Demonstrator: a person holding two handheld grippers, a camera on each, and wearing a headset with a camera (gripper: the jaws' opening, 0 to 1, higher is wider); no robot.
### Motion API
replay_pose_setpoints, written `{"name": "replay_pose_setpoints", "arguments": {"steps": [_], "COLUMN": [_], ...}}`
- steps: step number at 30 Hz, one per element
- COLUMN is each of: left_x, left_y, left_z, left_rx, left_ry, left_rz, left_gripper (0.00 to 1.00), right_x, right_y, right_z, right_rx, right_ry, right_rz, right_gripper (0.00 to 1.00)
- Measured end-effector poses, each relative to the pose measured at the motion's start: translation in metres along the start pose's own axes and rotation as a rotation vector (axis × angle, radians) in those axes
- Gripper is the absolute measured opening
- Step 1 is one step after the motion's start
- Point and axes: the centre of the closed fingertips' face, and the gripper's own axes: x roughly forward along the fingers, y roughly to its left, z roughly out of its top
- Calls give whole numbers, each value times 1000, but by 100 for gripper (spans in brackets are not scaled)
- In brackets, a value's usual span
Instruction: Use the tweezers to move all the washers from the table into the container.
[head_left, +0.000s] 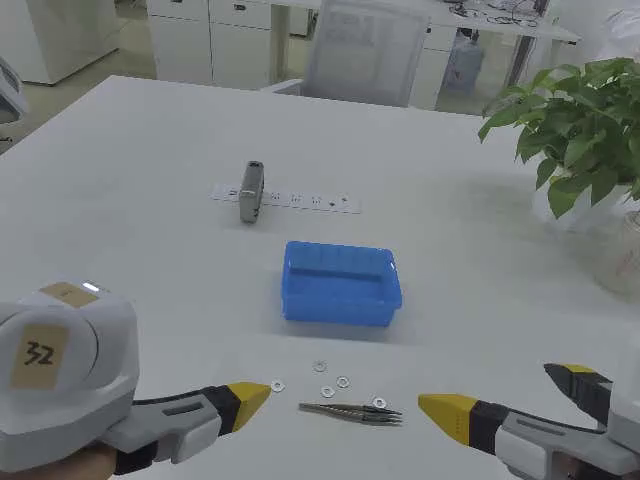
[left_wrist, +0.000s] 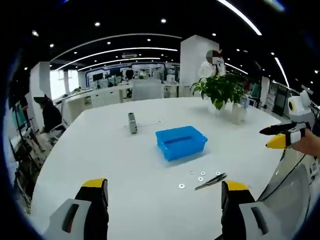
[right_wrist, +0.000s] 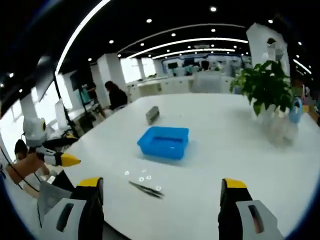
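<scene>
Lower centre, below container (head_left: 341, 283) | tweezers (head_left: 350, 411) lie ungripped beside washers (head_left: 343, 382) | left gripper (left_wrist: 165, 185), right gripper (right_wrist: 162, 183): jaws spread, empty | step: tweezer pick-up | next: clamp handle end squarely

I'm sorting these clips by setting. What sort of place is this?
Likely an open-plan office: a big white table with an office chair and a potted plant, under long ceiling light strips.

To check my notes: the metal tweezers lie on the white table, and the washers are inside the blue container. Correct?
Not quite: the small metal washers lie on the white table beside the thin metal tweezers, outside the blue plastic container, as the head view shows.
</scene>
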Motion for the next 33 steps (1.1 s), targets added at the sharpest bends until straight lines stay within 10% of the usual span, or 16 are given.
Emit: {"name": "replay_pose_setpoints", "arguments": {"steps": [33], "left_x": [-1], "left_y": [1], "left_z": [-5], "left_rx": [32], "left_ry": [24], "left_rz": [-11], "left_gripper": [95], "right_x": [9], "right_y": [1], "right_z": [1], "right_rx": [-46], "right_ry": [18], "right_rz": [-3], "right_gripper": [95]}}
